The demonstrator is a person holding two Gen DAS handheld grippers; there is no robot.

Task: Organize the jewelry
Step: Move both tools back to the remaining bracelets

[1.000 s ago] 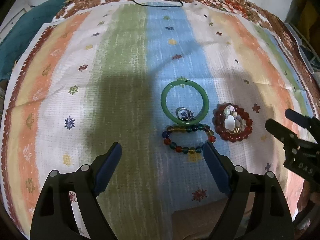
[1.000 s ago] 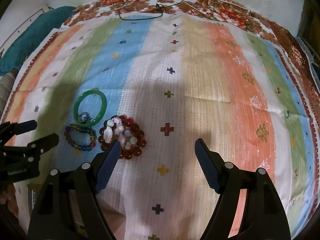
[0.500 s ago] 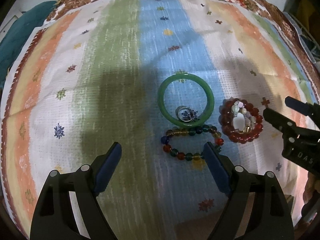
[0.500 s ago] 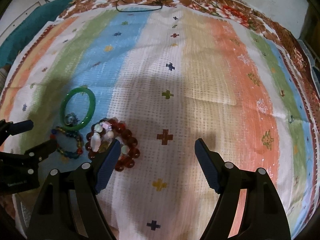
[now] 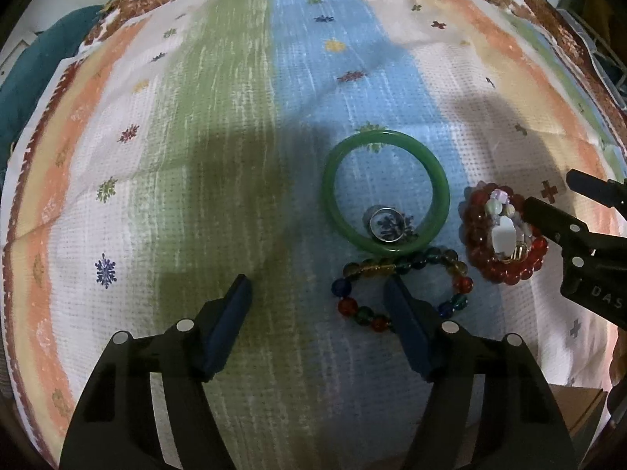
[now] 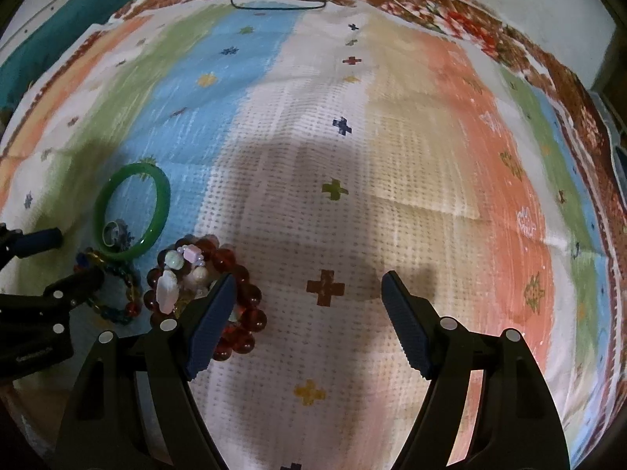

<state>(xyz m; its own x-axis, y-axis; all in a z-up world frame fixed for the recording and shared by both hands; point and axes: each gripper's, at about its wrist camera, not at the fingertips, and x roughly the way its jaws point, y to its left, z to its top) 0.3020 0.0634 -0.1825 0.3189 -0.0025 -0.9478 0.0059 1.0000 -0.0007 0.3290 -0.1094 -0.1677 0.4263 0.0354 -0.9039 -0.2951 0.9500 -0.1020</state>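
Both tongs (image 5: 317, 293) (image 6: 309, 290) agape (left narrowing)

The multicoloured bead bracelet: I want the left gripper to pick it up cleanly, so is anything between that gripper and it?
Nothing visible does. The left gripper has open, empty jaws, which have just been closing; its right finger overlaps the multicoloured bead bracelet in the left wrist view. The green bangle touches the bracelet's far side.
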